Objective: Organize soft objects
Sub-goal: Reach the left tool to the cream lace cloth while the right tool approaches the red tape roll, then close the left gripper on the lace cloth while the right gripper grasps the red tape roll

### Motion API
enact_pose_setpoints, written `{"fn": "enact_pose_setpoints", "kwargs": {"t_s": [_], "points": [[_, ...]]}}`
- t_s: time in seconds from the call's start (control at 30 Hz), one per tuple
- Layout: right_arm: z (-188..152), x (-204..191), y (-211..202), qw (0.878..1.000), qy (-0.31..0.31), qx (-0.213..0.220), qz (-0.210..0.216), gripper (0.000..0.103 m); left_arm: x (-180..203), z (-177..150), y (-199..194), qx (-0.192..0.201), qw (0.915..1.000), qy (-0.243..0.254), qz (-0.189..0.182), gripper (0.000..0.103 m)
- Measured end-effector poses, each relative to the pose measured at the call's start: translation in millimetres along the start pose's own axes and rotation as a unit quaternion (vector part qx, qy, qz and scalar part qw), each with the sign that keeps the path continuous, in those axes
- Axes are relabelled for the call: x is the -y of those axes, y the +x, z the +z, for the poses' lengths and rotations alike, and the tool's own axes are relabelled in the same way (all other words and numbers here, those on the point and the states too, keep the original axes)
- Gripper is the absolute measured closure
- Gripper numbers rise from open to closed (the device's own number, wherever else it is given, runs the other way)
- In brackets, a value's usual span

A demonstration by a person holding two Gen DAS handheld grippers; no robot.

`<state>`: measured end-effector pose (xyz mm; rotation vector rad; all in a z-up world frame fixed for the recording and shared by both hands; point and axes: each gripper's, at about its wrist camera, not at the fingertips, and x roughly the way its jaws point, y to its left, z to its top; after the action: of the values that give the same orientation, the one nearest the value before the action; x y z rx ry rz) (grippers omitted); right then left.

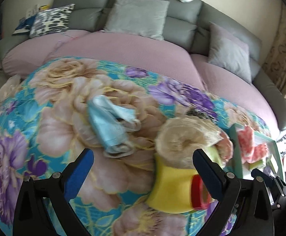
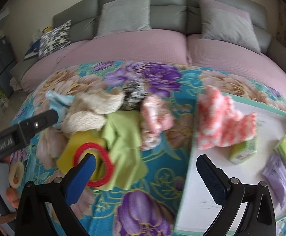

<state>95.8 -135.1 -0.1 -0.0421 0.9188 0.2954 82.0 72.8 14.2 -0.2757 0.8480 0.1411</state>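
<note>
My left tongs (image 1: 143, 169) hang wide open and empty over the floral blanket (image 1: 50, 118), with the light blue cloth (image 1: 107, 122) lying ahead of them and the beige fuzzy bundle (image 1: 184, 137) resting on the yellow cloth (image 1: 170, 186) near the right finger. My right tongs (image 2: 146, 174) are also spread wide, holding nothing, between the red ring (image 2: 93, 165) on the green cloth (image 2: 123, 147) and the teal-rimmed tray (image 2: 190, 157). The pink-and-white fluffy piece (image 2: 223, 123) already sits in that tray.
</note>
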Motion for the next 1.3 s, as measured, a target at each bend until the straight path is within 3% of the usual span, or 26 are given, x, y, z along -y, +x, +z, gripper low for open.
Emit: {"fn": "enact_pose_setpoints", "kwargs": {"t_s": [0.07,0.13,0.27,0.33,0.47,0.67,0.73,1.1,1.3], "points": [[0.0,9.0,0.9,1.0,0.015,-0.003,-0.004,0.0,8.0,-0.2,4.4,-0.006,0.9998,0.008,-0.015,0.005],[-0.7,14.6,2.6,1.0,0.024,-0.009,-0.007,0.0,14.9,-1.4,9.3,-0.012,0.9993,0.014,-0.031,0.019],[-1.3,18.4,2.8,1.0,0.026,-0.01,-0.012,0.0,29.6,-3.9,21.0,-0.028,0.9979,0.027,-0.051,0.031],[-2.0,18.4,2.9,1.0,0.026,-0.012,-0.009,0.0,33.6,-5.4,24.2,-0.031,0.9974,0.029,-0.059,0.044],[-3.2,17.0,4.3,1.0,0.022,-0.016,-0.011,0.0,36.6,-6.2,31.0,-0.039,0.9953,0.022,-0.086,0.056],[-4.0,14.9,4.6,1.0,0.02,-0.018,-0.007,0.0,38.8,-10.0,39.0,-0.051,0.9949,0.028,-0.082,0.074],[-3.8,12.4,5.4,1.0,0.017,-0.02,0.002,0.0,37.4,-10.4,39.8,-0.051,0.9952,0.03,-0.078,0.085],[-5.2,-7.0,11.4,0.999,-0.007,-0.031,0.038,0.0,23.8,-6.5,32.0,-0.035,0.9961,0.005,-0.08,0.093],[-9.1,-23.9,15.8,0.997,-0.035,-0.031,0.068,0.0,5.7,-1.3,20.1,-0.015,0.998,-0.019,-0.059,0.093]]}}
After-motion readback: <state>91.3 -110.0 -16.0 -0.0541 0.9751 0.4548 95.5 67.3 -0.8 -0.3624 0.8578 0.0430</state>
